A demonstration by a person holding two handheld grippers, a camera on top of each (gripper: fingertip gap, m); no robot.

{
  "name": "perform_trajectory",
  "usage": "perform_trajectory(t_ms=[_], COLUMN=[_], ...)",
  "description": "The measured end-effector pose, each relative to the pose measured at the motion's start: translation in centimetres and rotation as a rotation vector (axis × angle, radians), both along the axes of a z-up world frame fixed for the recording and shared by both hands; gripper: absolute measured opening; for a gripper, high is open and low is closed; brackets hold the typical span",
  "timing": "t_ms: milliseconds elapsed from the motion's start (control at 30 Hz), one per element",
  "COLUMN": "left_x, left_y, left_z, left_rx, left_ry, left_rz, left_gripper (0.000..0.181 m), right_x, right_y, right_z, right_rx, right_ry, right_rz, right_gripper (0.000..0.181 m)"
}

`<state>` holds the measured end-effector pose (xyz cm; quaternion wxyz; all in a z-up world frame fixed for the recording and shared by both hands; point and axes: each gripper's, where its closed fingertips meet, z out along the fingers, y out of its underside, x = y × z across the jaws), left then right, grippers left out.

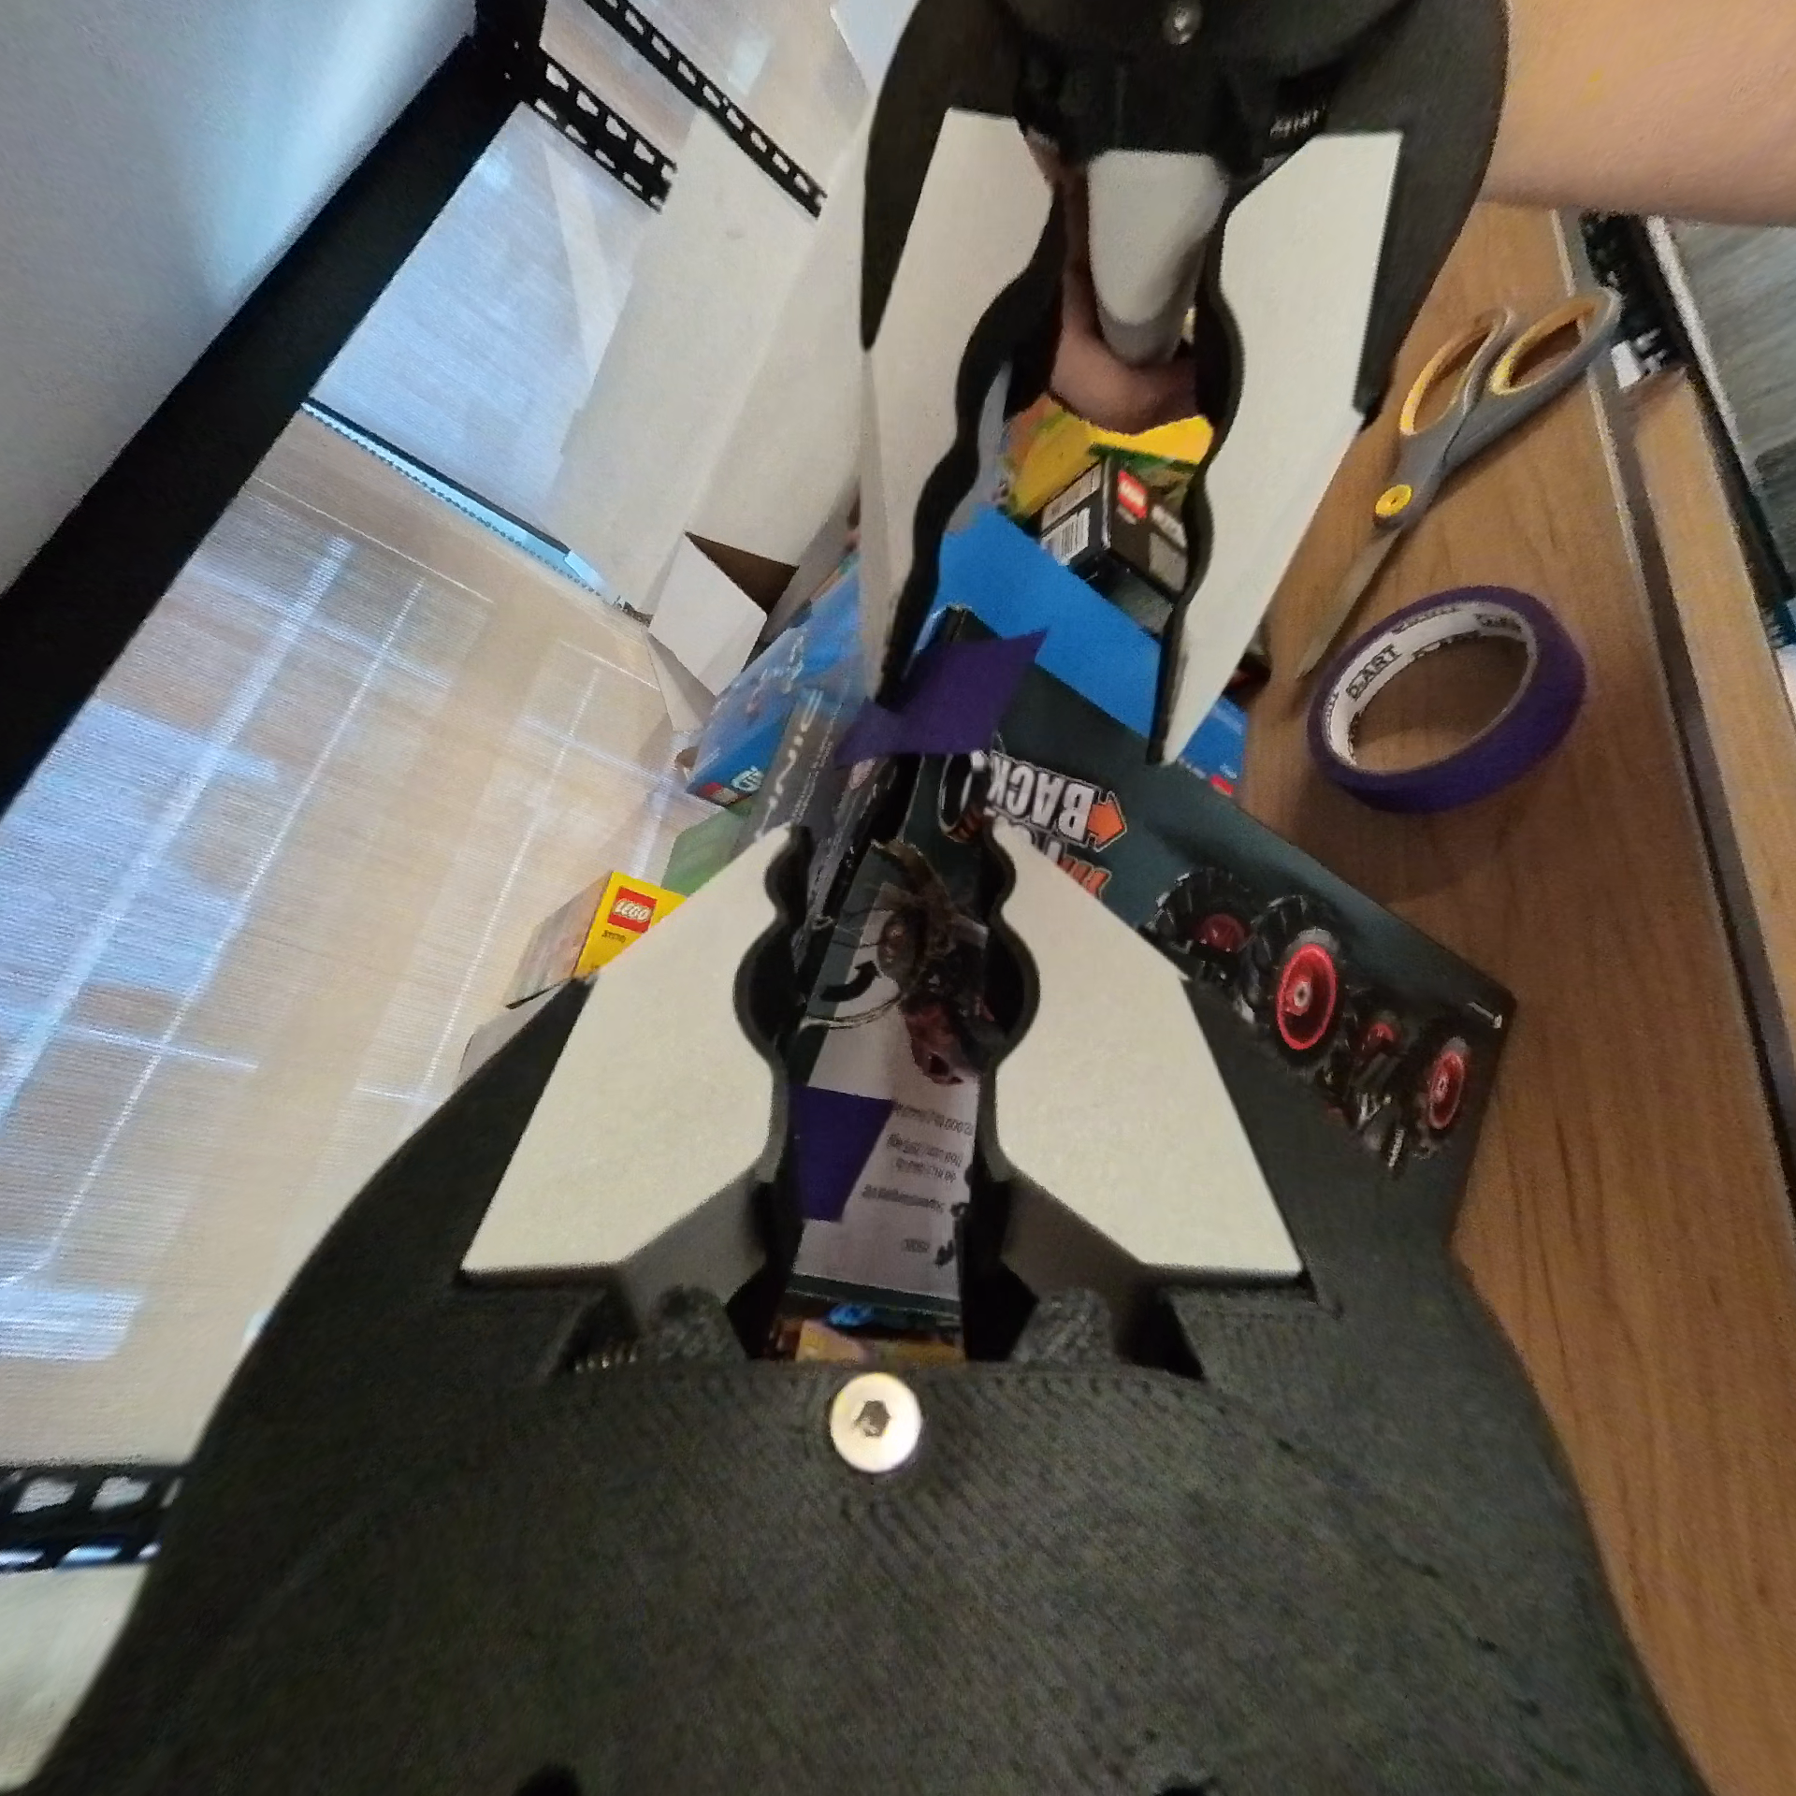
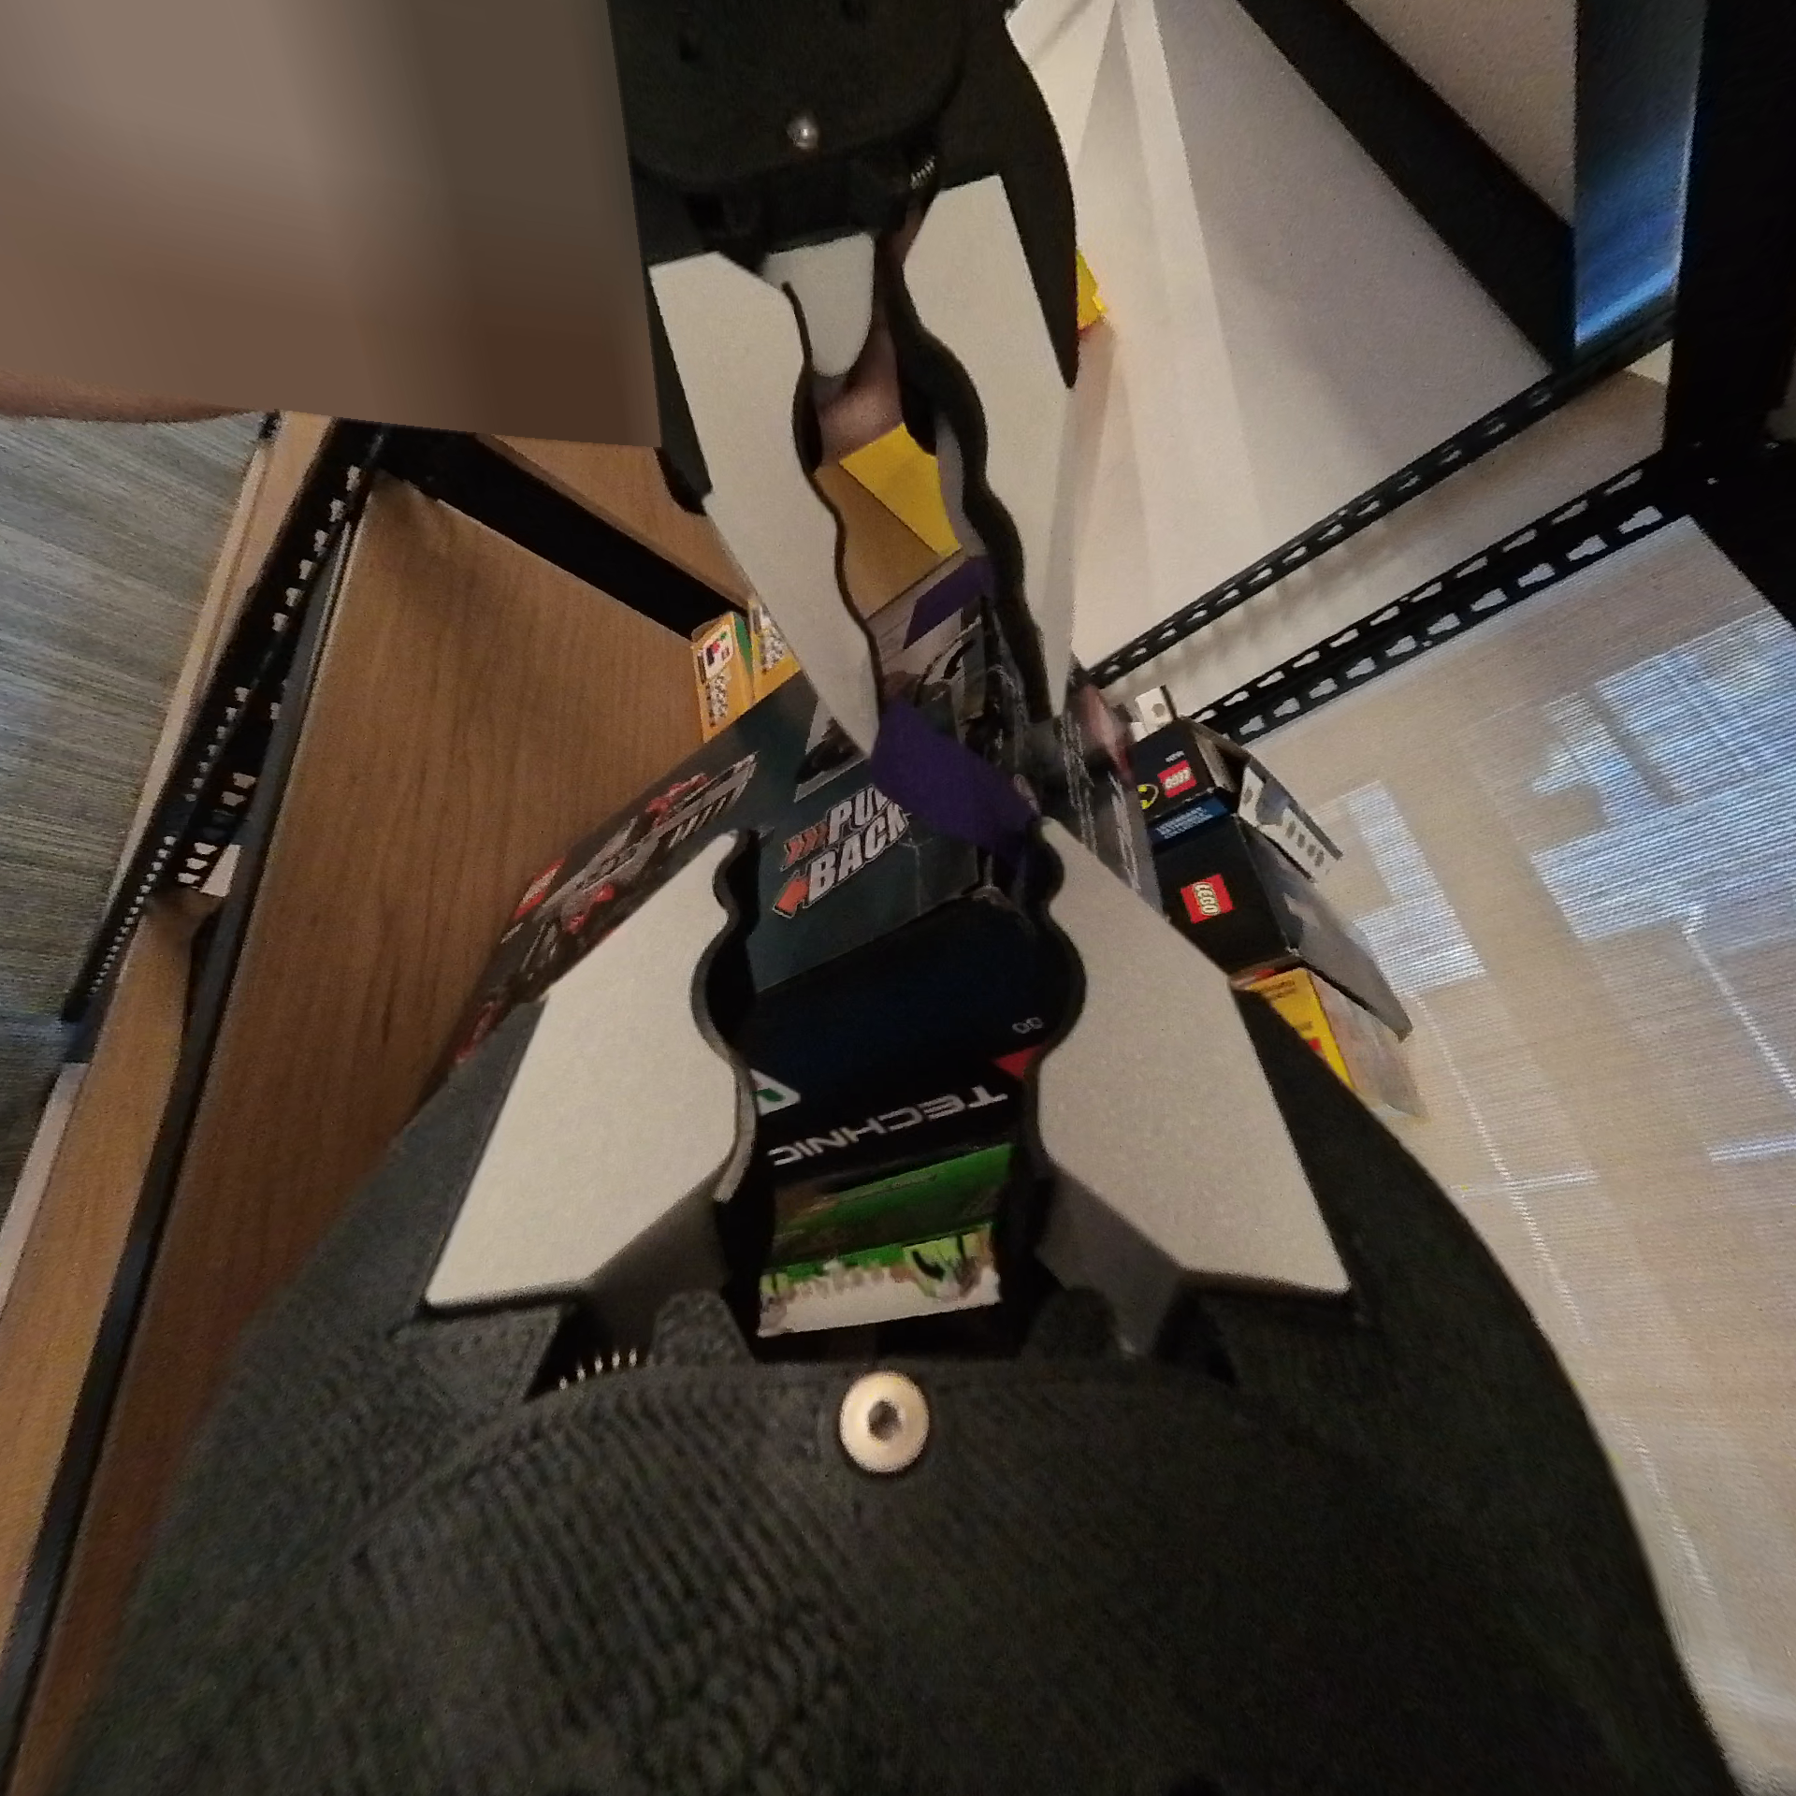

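A pale woven surface (image 2: 1555, 875), patched with window light, fills the room behind the dark toy box (image 1: 1215, 875), and a black slotted metal frame (image 2: 1409, 622) runs across it. The box lies on a wood-grain worktop (image 1: 1604, 1069) with its printed face of red wheels tilted up. Other boxes crowd round it: a blue box (image 1: 1050, 603) just beyond it, a yellow box (image 1: 622, 923) on the side away from the wood, and black boxes (image 2: 1205, 875) near its far corner.

The left tool (image 1: 894, 846) has its fingers set to either side of the dark toy box's narrow end, which fills the gap between them, so it is clamped on that end. The right tool (image 2: 892, 841) comes in from the opposite side, tip to tip with the left one. Its fingers stand apart with a black panel between them (whether the pads press on it I cannot tell). A person's arm (image 1: 1652, 97) shows behind it.

On bare wood beside the dark toy box lies a roll of purple tape (image 1: 1448, 700), flat on its side, and a little further from the box grey scissors (image 1: 1477, 389) with yellow-lined handles, blades together. A strip of purple tape (image 1: 952, 700) sticks out from the box's upper edge, just where the tips of the two tools meet
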<state>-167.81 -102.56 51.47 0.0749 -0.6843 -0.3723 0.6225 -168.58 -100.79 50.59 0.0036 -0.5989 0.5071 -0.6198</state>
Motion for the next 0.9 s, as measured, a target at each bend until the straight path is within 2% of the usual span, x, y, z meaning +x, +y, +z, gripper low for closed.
perform_trajectory(t_ms=[133,200,300,367,400,467,533,767,900], left_x=[-0.3,-0.2,0.0,0.0,0.0,-0.2,-0.2,-0.2,-0.1], left_y=[0.0,0.1,0.3,0.2,0.2,0.1,0.1,0.1,0.2], left_z=[-0.3,-0.2,-0.2,-0.2,-0.2,-0.1,-0.1,-0.2,-0.2], left_rx=[0.056,0.128,0.136,0.130,0.129,0.121,0.118,0.108,0.105], left_ry=[0.004,0.012,0.023,0.029,0.029,0.028,0.025,0.016,0.012], left_rz=[-0.016,-0.035,-0.052,-0.050,-0.049,-0.047,-0.048,-0.049,-0.049], left_gripper=[0.026,0.022,0.020,0.020,0.020,0.020,0.020,0.019,0.019], right_x=[-0.2,0.2,0.6,-0.3,-0.7,-1.0,-1.1,-0.5,-0.2], right_y=[0.1,0.8,3.0,2.1,1.4,0.1,-0.3,-0.3,-0.9], right_z=[0.0,0.5,3.6,6.1,6.3,4.7,3.9,2.6,2.0], right_rx=[0.027,0.088,0.321,0.469,0.536,0.605,0.610,0.605,0.613], right_ry=[-0.004,-0.063,-0.321,-0.523,-0.572,-0.530,-0.517,-0.356,-0.333], right_rz=[0.017,0.077,0.240,0.224,0.189,0.078,0.007,-0.116,-0.156], right_gripper=[0.057,0.060,0.058,0.038,0.034,0.039,0.035,0.032,0.027])
